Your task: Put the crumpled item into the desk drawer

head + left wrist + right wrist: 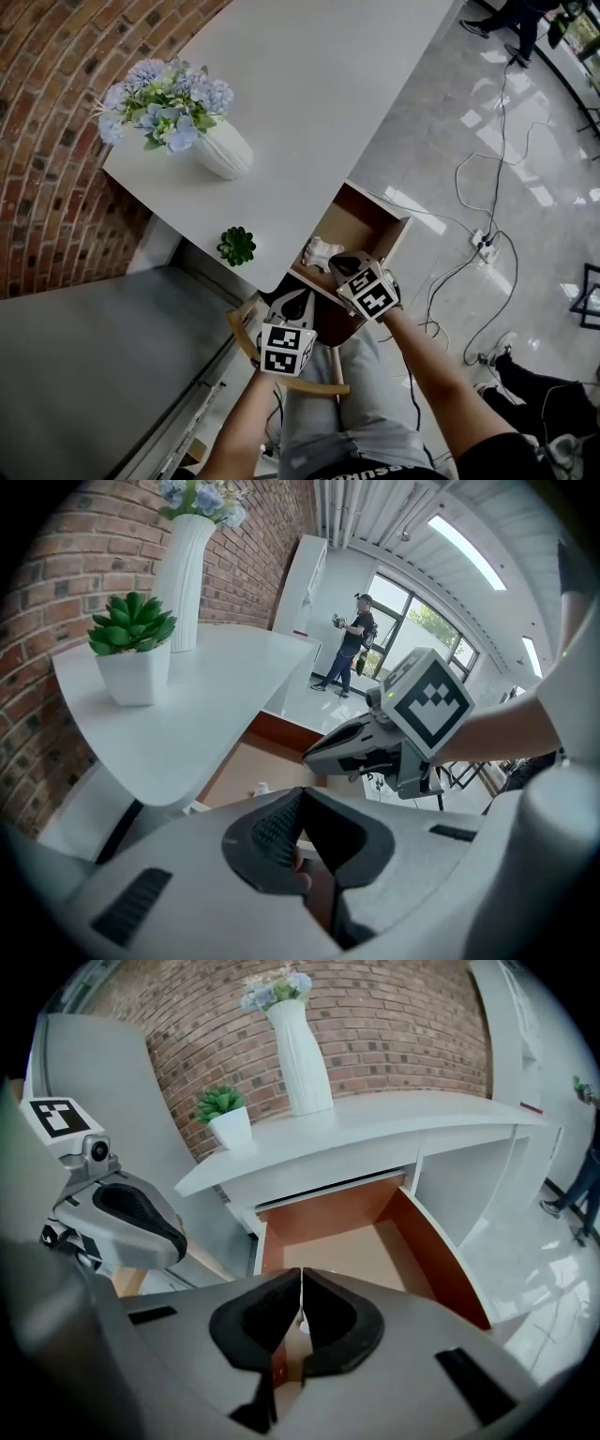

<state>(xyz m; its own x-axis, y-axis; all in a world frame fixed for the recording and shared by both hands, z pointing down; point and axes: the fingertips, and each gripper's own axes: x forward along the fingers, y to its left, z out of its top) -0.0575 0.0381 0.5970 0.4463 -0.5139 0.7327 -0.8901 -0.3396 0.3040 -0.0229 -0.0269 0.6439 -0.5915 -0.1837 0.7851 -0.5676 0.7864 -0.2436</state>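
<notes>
The desk drawer (367, 223) stands pulled open under the white desk (309, 103); its brown inside also shows in the right gripper view (375, 1241). The crumpled white item (322, 251) sits over the drawer's near part, at the tip of my right gripper (343, 264). That gripper (301, 1299) is shut, and a thin white sliver of the item (300, 1326) shows between its pads. My left gripper (291, 309) hovers by the drawer's front edge, nearer me. In its own view the left gripper (299, 803) is shut with nothing seen in it.
A white vase of blue flowers (220, 150) and a small potted succulent (236, 246) stand on the desk near its left edge. A wooden chair back (281, 375) curves beneath my arms. Cables and a power strip (486, 246) lie on the floor at right. A brick wall (56, 112) lies left.
</notes>
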